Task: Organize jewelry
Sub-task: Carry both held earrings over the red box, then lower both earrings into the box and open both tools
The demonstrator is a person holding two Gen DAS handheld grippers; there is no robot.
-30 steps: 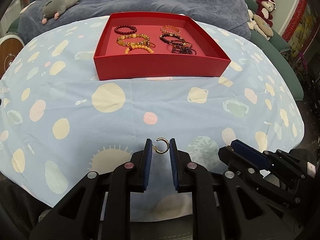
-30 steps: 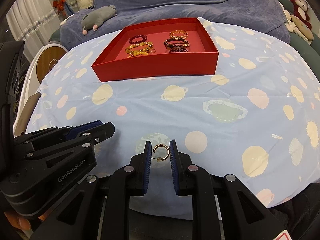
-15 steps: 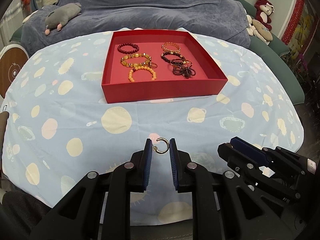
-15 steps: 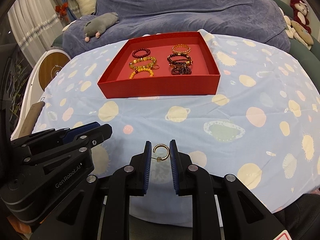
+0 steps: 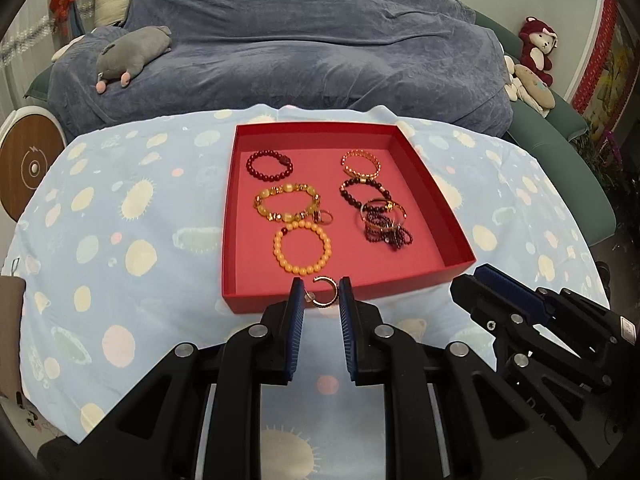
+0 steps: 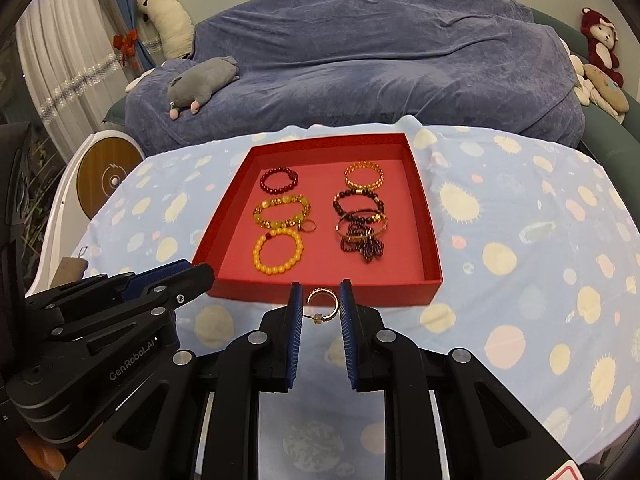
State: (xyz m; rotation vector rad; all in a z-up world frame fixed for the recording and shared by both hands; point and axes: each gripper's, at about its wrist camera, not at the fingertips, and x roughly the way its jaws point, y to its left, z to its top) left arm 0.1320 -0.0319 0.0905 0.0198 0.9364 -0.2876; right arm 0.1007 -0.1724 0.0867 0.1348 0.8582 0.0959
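Left gripper (image 5: 320, 294) clenched on a gold hoop earring (image 5: 326, 291), pinched across its width, post with clear stopper pointing left; right gripper (image 6: 319, 298) likewise clenched on a second hoop earring (image 6: 325, 306), same pose. Both hoops held at the fingertips above the cloth, just short of the near wall of the red tray (image 5: 344, 294), neither yet over its floor. Each gripper appears in the other's view, side by side, close but apart. Tray contents: left column of three bead bracelets, dark red (image 5: 269, 165) far, yellow-gold (image 5: 287, 202) mid, orange (image 5: 302, 247) near, with a small ring (image 5: 323, 217) touching the middle one; right column with a gold bracelet (image 5: 361, 163) far, dark bead bracelet (image 5: 363, 192) mid, and a tangle of bangle and dark beads (image 5: 385, 224) near. Judgement: step in hand is carrying the pair in for placing. Bare floor lies along the near edge and between the columns. Advice: clear the near wall with height to spare, lower until the hoops nearly touch the floor, then release; a drop from height may bounce or roll a hoop into the tangle. Set the two down next to each other as a pair, apart from the orange bracelet. Tray sits on a spotted blue cloth (image 5: 132, 216); blue blanket (image 5: 312, 52) beyond.
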